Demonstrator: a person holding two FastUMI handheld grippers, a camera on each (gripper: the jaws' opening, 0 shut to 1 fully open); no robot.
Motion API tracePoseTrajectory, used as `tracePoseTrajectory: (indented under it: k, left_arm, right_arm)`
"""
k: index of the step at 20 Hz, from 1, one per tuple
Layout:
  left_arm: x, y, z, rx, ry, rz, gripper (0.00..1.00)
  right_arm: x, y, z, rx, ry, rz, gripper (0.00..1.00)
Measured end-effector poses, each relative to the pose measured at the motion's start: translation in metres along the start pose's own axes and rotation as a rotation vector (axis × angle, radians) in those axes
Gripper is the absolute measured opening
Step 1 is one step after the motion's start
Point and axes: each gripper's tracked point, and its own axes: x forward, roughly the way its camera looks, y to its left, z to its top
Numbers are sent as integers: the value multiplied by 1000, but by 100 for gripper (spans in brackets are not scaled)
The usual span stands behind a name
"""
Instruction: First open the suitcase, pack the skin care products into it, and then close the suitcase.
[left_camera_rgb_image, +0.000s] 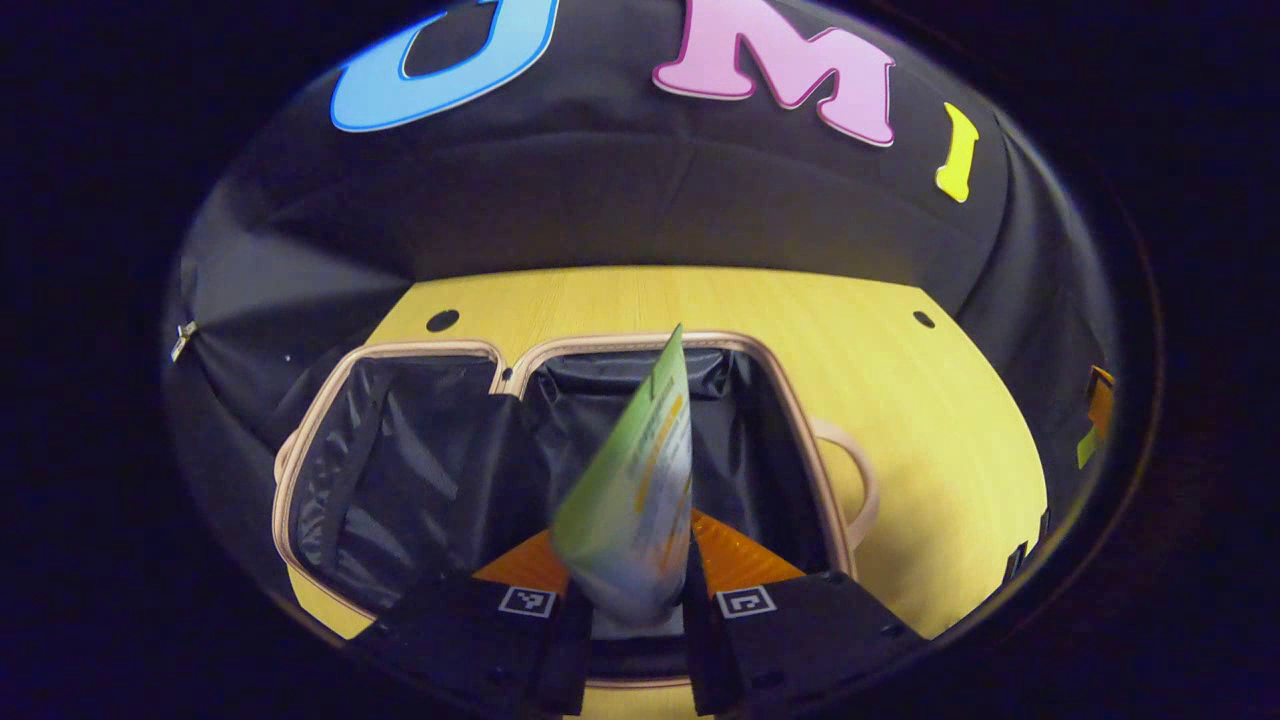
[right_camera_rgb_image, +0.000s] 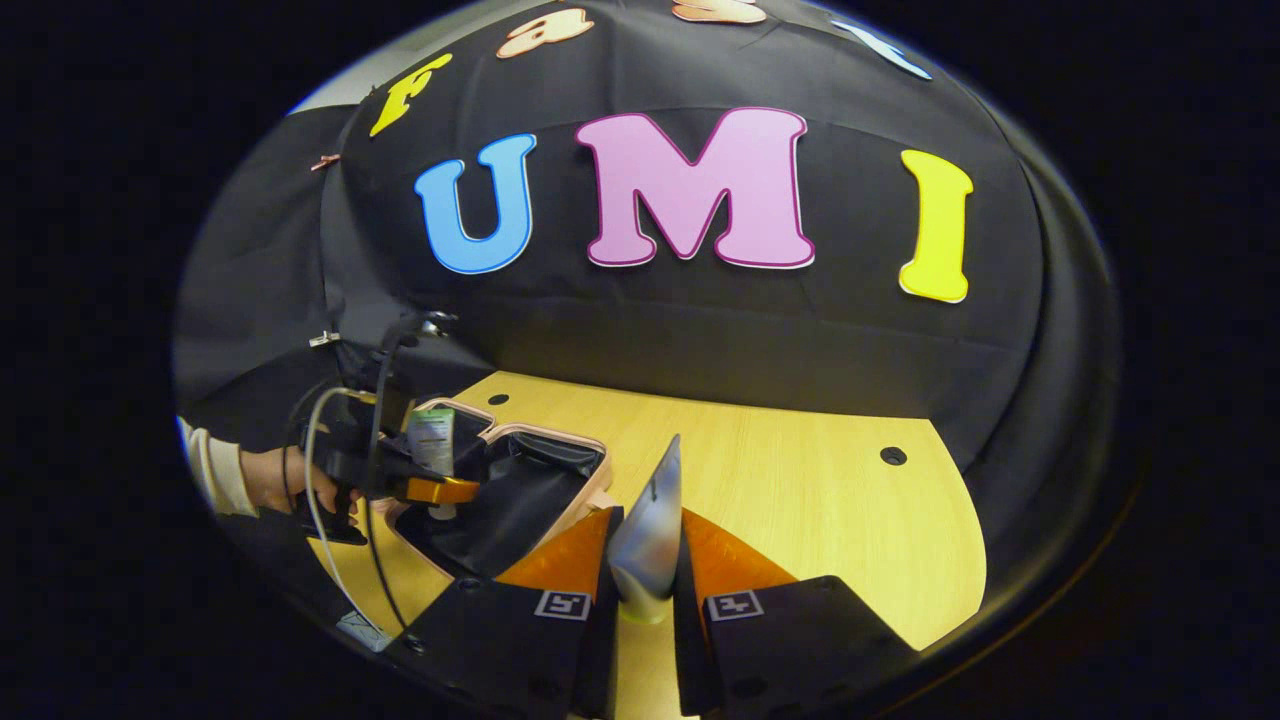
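Left gripper (left_camera_rgb_image: 637, 600), at the bottom centre of the left gripper view, is clamped on a green tube (left_camera_rgb_image: 632, 500), both fingers pressing its lower end. The tube's long axis runs up and away from the gripper, its flat crimped end pointing toward the frame's middle. Directly behind and below it lies the open suitcase (left_camera_rgb_image: 400, 470), its dark lined halves spread across the centre-left of the frame on the yellow surface (left_camera_rgb_image: 900, 400), so the tube already hangs over the right-hand half; the coming move looks like a lowering and release into that compartment.

Right gripper (right_camera_rgb_image: 645, 600), at the bottom centre of the right gripper view, is closed on a silver tube (right_camera_rgb_image: 650, 530) that likewise stands up from between its fingers. From there the suitcase (right_camera_rgb_image: 520, 490) lies to the centre-left of the frame, well apart from the right gripper, with the left gripper (right_camera_rgb_image: 440, 490) and the hand (right_camera_rgb_image: 280, 485) holding it just over the case. The left side is clearly nearer the case, so its tube should go in first.
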Motion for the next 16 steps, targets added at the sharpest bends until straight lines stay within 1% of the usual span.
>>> tracePoseTrajectory:
  k: [1,2,3,4,6,7,8,9,10,12,13,14,15,16]
  left_arm:
    - [9,-1,-8,-12,58,-25,43]
    - [18,-1,-18,-36,121,-51,46]
    - [28,3,-28,-60,180,-61,46]
    - [34,5,-36,-77,224,-63,43]
    - [45,5,-47,-90,289,-74,44]
    - [44,3,-55,-91,340,-85,41]
    - [45,5,-52,-76,344,-80,45]
    - [48,4,-45,-56,328,-76,47]
    - [48,7,-39,-31,303,-57,47]
    - [30,6,-18,-19,212,-47,67]
    - [18,4,-7,-19,144,-48,83]
    - [0,5,5,-21,68,-45,83]
    - [-21,11,14,-20,0,-26,98]
    - [-42,23,21,-18,-70,4,99]
  right_arm:
    - [1,10,-3,12,10,5,27]
    - [3,18,-1,24,4,12,27]
    - [3,26,1,27,-2,22,27]
    - [4,32,1,24,-1,27,27]
    - [3,42,-1,26,0,41,27]
    - [6,44,-2,27,6,47,27]
    - [9,46,-4,29,15,52,31]
    - [14,48,-3,30,23,57,27]
    - [19,50,-2,30,28,61,27]
    - [31,53,1,23,40,62,27]
    - [36,55,2,33,51,65,27]
    - [43,59,2,51,66,70,27]
    - [50,63,2,69,80,74,27]
    - [56,71,1,80,95,82,27]
